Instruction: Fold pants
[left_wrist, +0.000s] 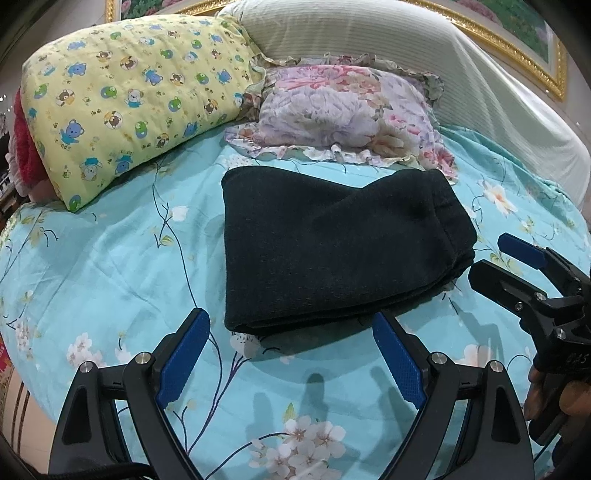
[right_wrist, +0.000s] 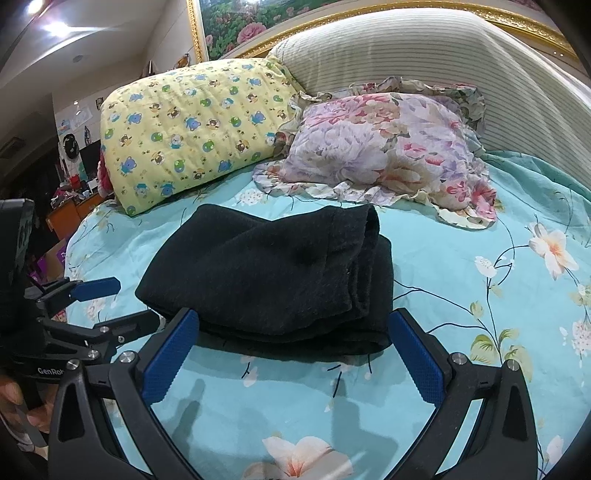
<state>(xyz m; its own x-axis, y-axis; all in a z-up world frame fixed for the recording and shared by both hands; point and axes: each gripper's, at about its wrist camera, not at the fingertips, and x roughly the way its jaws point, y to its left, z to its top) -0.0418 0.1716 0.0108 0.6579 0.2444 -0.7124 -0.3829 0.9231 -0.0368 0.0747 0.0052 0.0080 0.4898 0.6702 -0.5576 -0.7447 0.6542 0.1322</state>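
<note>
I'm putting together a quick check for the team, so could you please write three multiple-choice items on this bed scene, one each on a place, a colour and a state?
1. Where do the pants lie?
A. on the yellow pillow
B. on the turquoise floral sheet, in front of the pillows
C. on the floor

2. What colour are the pants?
A. black
B. red
C. white

3. How do the two grippers stand?
A. both shut on the pants
B. left open, right shut
C. both open, holding nothing

Answers: 1 B, the folded bundle rests on the sheet, nearer than the yellow bear-print pillow and the floral pillow. 2 A, the fabric is dark black in both views. 3 C, the left gripper and the right gripper show spread fingers with only sheet between them.
</note>
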